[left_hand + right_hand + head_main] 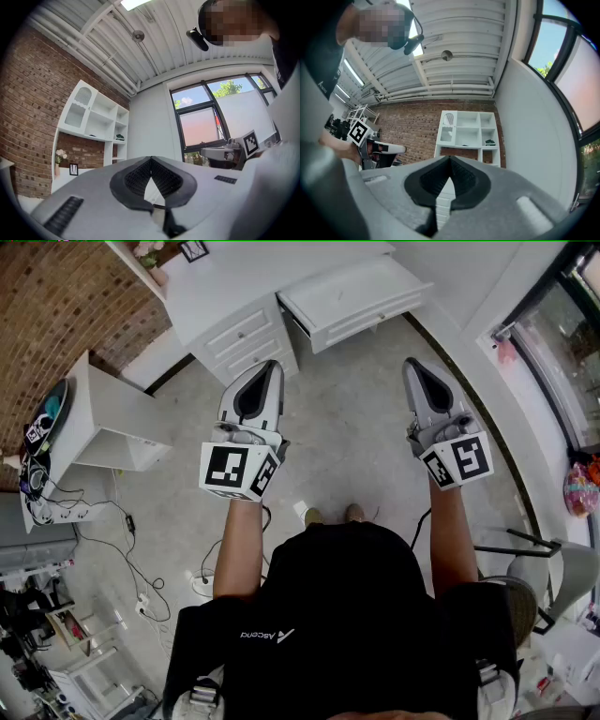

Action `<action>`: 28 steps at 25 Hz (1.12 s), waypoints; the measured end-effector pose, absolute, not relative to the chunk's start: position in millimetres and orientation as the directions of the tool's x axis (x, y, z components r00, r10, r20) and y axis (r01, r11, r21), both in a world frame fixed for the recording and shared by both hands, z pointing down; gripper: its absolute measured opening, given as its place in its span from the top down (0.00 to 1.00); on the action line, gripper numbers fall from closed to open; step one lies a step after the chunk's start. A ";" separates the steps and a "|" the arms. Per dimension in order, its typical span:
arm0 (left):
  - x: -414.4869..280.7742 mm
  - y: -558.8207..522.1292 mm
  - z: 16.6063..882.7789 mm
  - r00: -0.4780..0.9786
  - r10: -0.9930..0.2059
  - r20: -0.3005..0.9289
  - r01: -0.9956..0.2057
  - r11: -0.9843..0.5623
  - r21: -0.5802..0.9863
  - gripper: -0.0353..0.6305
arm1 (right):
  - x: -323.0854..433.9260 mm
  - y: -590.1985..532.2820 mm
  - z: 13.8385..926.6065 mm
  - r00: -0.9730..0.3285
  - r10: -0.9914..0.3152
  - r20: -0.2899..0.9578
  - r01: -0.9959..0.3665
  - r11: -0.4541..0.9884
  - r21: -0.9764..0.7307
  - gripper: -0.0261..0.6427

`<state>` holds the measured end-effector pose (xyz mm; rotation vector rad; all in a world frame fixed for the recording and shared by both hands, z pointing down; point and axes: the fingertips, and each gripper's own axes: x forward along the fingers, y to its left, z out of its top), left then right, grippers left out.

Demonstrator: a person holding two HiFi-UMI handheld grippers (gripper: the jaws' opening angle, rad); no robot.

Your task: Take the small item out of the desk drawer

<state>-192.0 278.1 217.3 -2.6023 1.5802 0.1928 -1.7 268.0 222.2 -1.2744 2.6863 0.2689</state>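
Drawer [352, 296] of the white bench [220, 282] is pulled open, shallow, smooth and painted, but I cannot make out the small item inside it. The left gripper [272, 364] and the right gripper [411, 362] hover well apart from it, and their ribbed dark jaws are together and empty. I judge the approach is only starting: next, one gripper needs to reach the drawer and open its jaws.

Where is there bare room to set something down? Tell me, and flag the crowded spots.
Bare: the floor between the desk and the person's feet, and the desk top between the frame and the open drawer. Crowded: the lower left, with cables and clutter, and the right side along the window.
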 end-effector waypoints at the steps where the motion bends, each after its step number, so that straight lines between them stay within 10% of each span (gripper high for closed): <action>1: -191.3 276.9 217.8 0.457 -0.876 -0.156 -0.887 -0.461 -0.011 0.95 | -1.6 267.3 222.1 -0.630 -0.744 -0.222 -0.773 0.627 0.092 0.96; 19: -177.8 246.6 226.9 0.414 -0.900 -0.138 -0.908 -0.419 0.005 0.94 | 14.4 246.6 225.7 -0.649 -0.726 -0.228 -0.757 0.647 0.096 0.96; 28: -158.1 204.5 239.2 0.367 -0.926 -0.085 -0.930 -0.369 -0.001 0.75 | 41.6 212.0 230.5 -0.664 -0.713 -0.226 -0.743 0.663 0.091 0.96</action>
